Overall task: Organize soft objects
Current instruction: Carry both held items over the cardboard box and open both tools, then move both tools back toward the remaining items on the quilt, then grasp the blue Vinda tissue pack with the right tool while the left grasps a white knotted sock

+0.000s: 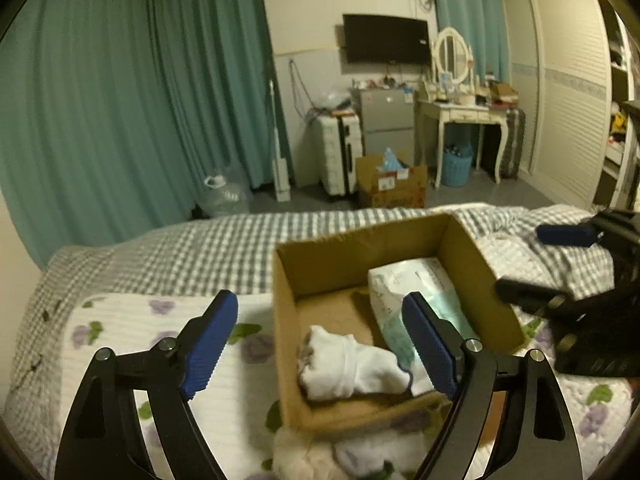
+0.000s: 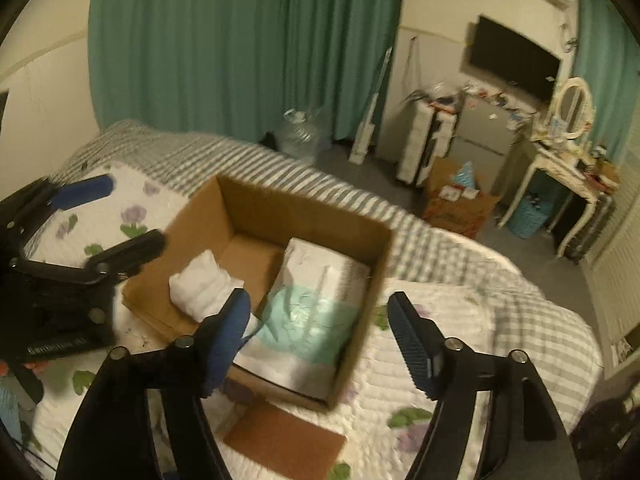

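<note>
An open cardboard box (image 1: 320, 264) (image 2: 360, 272) sits on the bed. Inside lie a rolled white cloth (image 1: 352, 364) (image 2: 202, 286) and a white and mint tissue pack (image 1: 412, 288) (image 2: 316, 300). My left gripper (image 1: 320, 340) is open and empty, hovering above the box's near left side; it also shows at the left of the right wrist view (image 2: 108, 216). My right gripper (image 2: 320, 340) is open and empty above the box's near edge; it shows at the right of the left wrist view (image 1: 532, 260). A fluffy cream item (image 1: 300, 456) and a white cloth (image 1: 372, 456) lie in front of the box.
A white floral quilt (image 1: 132, 332) covers the grey checked bedsheet (image 1: 192, 252). A brown flat piece (image 2: 284, 444) lies on the quilt near the box. Beyond the bed stand green curtains (image 1: 120, 100), a suitcase (image 1: 340, 152), a floor box (image 1: 392, 184) and a dressing table (image 1: 460, 112).
</note>
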Demonstrator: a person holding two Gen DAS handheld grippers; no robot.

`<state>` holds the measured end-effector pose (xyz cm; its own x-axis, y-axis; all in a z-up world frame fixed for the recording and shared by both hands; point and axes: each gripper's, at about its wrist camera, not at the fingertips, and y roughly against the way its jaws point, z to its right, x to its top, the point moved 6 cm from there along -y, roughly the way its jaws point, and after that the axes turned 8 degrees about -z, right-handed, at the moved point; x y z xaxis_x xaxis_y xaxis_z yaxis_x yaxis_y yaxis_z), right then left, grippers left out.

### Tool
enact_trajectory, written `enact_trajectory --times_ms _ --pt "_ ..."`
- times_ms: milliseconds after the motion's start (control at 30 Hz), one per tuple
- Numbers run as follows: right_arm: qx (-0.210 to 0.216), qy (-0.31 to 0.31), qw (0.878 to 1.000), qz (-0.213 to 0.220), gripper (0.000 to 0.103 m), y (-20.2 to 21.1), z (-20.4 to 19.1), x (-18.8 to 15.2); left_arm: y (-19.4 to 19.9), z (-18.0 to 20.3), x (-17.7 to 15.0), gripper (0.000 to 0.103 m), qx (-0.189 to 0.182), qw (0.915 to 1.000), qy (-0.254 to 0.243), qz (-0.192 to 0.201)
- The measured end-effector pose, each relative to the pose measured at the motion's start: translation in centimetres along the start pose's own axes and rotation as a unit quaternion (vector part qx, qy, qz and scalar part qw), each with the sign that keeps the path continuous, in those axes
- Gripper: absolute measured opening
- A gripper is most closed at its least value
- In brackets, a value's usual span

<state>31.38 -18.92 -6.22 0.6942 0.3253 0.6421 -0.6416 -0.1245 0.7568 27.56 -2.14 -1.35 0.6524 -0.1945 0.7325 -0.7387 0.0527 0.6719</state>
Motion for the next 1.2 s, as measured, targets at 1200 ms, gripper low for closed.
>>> enact_trajectory --times_ms 1200 --pt "0.039 0.004 0.991 -0.128 0.097 -3.7 -8.6 -21.6 2.0 0.0 -23.1 0.103 0.029 0.9876 0.069 -0.138"
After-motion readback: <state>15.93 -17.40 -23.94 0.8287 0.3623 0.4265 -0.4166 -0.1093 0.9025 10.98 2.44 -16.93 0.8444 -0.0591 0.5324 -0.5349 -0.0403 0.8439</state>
